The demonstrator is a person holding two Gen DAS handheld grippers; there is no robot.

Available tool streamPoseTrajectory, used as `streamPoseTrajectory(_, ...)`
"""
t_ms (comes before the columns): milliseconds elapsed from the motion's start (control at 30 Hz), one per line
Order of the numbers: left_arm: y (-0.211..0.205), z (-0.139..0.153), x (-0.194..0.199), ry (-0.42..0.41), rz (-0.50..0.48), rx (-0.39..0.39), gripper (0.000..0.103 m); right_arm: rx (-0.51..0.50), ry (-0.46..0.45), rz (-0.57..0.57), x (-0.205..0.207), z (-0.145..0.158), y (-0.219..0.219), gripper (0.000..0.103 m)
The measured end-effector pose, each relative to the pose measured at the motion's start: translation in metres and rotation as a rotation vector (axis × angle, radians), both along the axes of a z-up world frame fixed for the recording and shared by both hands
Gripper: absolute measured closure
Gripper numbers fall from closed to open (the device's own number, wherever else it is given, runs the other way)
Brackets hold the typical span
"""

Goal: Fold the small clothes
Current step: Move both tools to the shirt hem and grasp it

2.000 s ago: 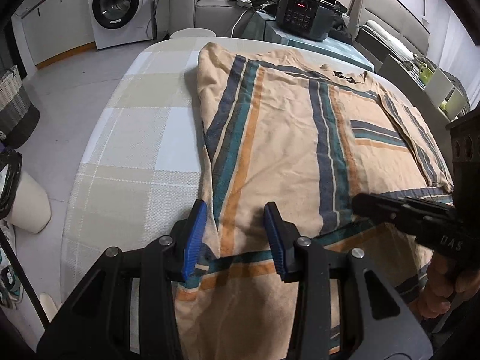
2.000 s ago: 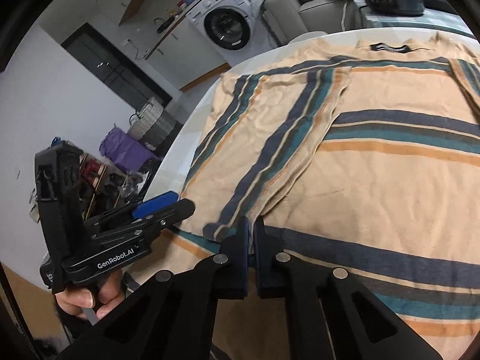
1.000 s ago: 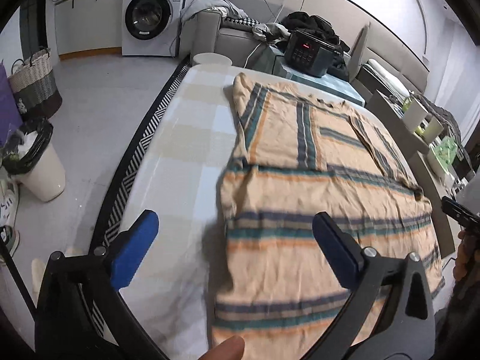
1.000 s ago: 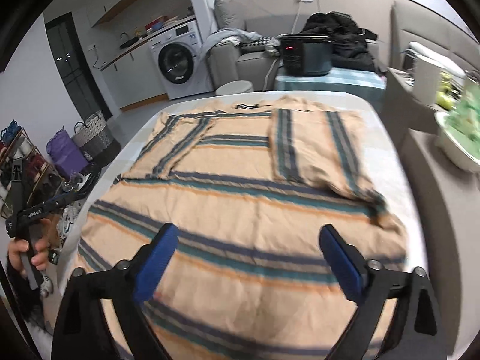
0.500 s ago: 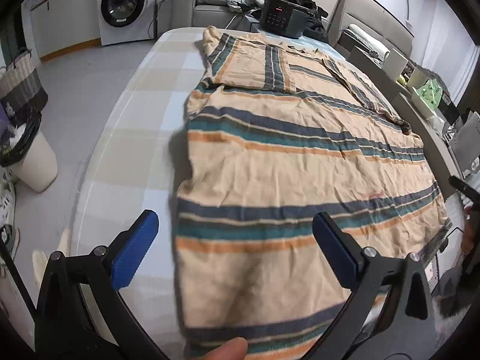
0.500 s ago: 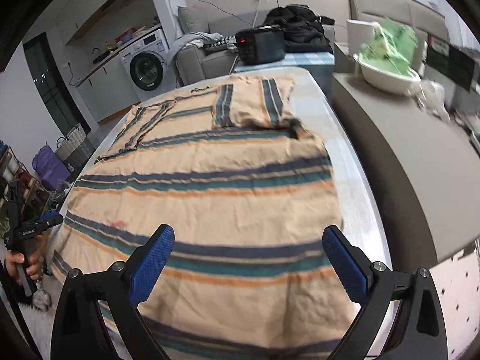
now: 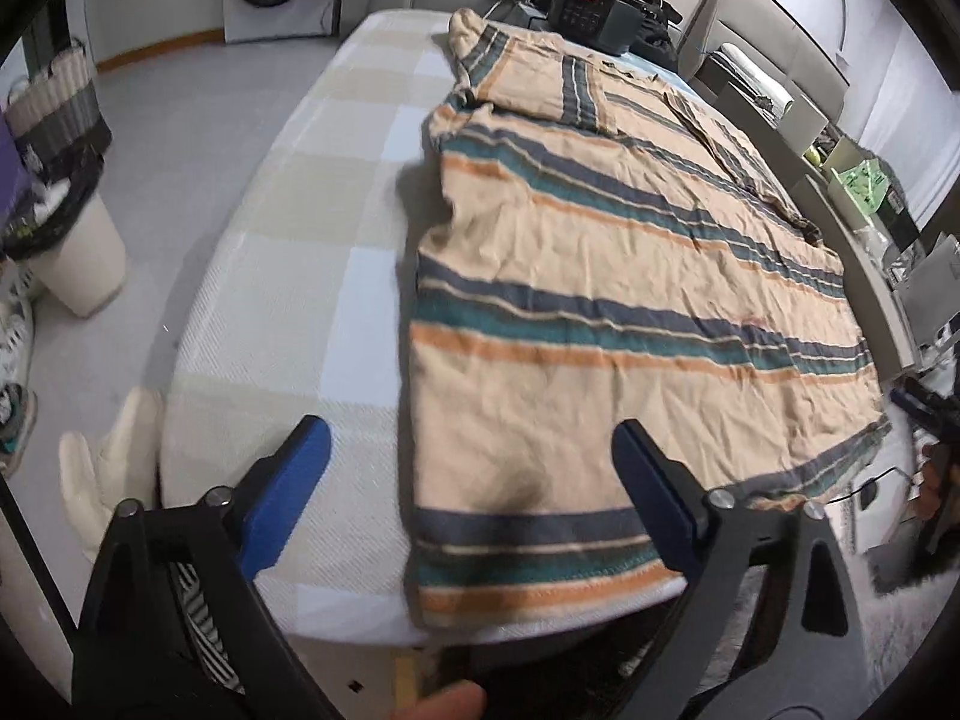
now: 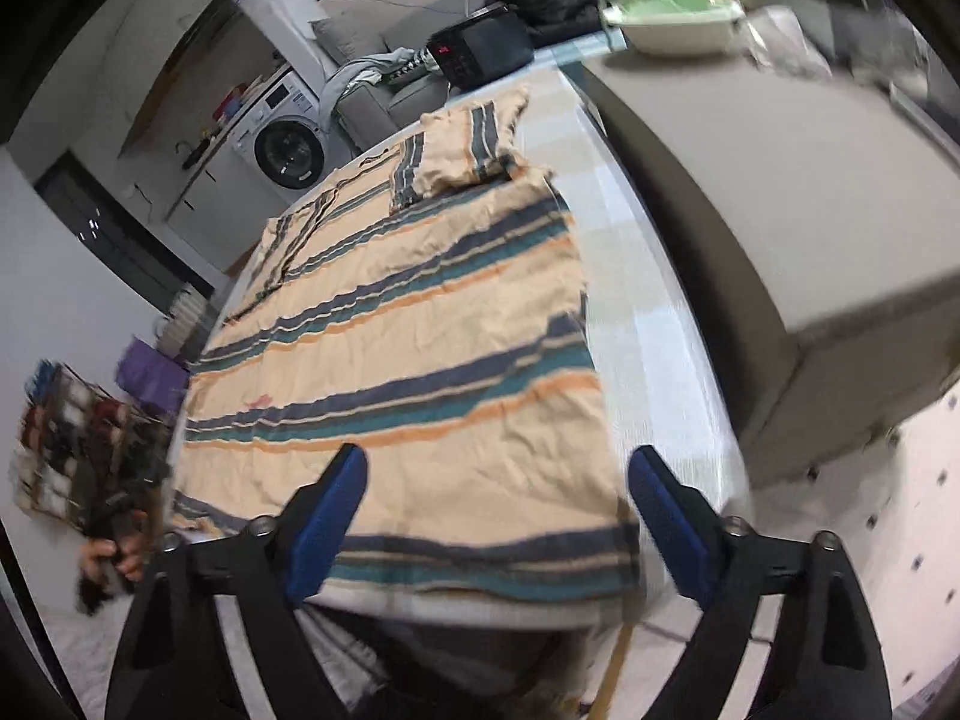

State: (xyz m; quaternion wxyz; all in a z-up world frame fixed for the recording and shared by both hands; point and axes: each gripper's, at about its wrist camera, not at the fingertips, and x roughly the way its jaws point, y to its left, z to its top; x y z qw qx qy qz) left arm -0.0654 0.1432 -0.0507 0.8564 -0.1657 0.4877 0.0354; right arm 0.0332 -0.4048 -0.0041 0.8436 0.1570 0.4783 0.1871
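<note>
1. Here, from the left wrist, the left hand-held gripper is closing (pads not yet touching cloth) over the striped shirt hem's corner on the table.
2. From the right wrist, the right hand-held gripper is closing likewise over the opposite hem corner.

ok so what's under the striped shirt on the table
The striped shirt lies flat on a checked tablecloth, which shows along both its long sides. The sleeves are folded on top. What the cloth covers beneath the shirt cannot be seen.
</note>
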Motion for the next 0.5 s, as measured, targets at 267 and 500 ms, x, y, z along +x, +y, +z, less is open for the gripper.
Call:
streamPoseTrajectory(267,0.005,-0.005,-0.004,-0.004,-0.009,-0.077,0.022,-0.033,0.010,0.012,-0.009,-0.013,-0.015,0.025)
streamPoseTrajectory(500,-0.001,-0.006,-0.005,-0.001,-0.051,-0.090,0.023,-0.017,-0.015,0.052,-0.006,-0.022,-0.016,0.026)
